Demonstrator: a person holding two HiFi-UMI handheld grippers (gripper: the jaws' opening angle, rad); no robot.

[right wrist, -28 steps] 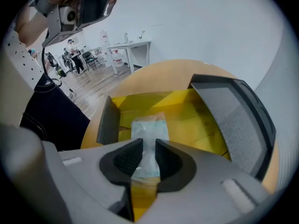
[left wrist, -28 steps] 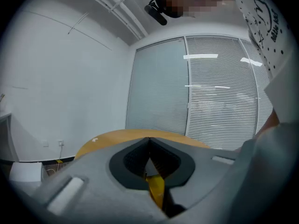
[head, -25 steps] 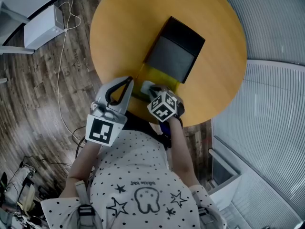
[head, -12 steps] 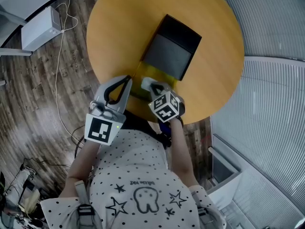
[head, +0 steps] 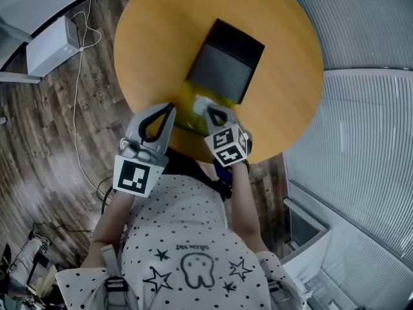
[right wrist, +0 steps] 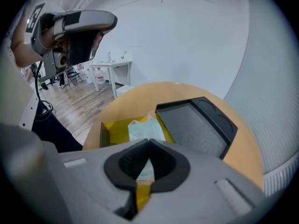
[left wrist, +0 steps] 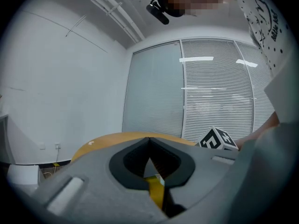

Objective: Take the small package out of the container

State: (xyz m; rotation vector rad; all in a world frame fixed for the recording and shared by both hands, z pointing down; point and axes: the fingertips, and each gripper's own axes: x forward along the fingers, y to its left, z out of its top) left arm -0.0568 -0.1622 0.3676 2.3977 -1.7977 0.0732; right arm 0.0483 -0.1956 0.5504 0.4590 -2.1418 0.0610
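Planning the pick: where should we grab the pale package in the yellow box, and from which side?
Probably grip the package by its crinkled top, from straight above: the yellow box walls close off its sides, and the black tray sits at the far end. The right hand-held gripper hangs over it, jaws together, so open first.

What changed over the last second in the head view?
The right gripper swung slightly rightward over the yellow container, with its jaws shut and nothing taken. The left gripper, also shut, and the black tray stayed put. The pale package lies in the container, not yet lifted.
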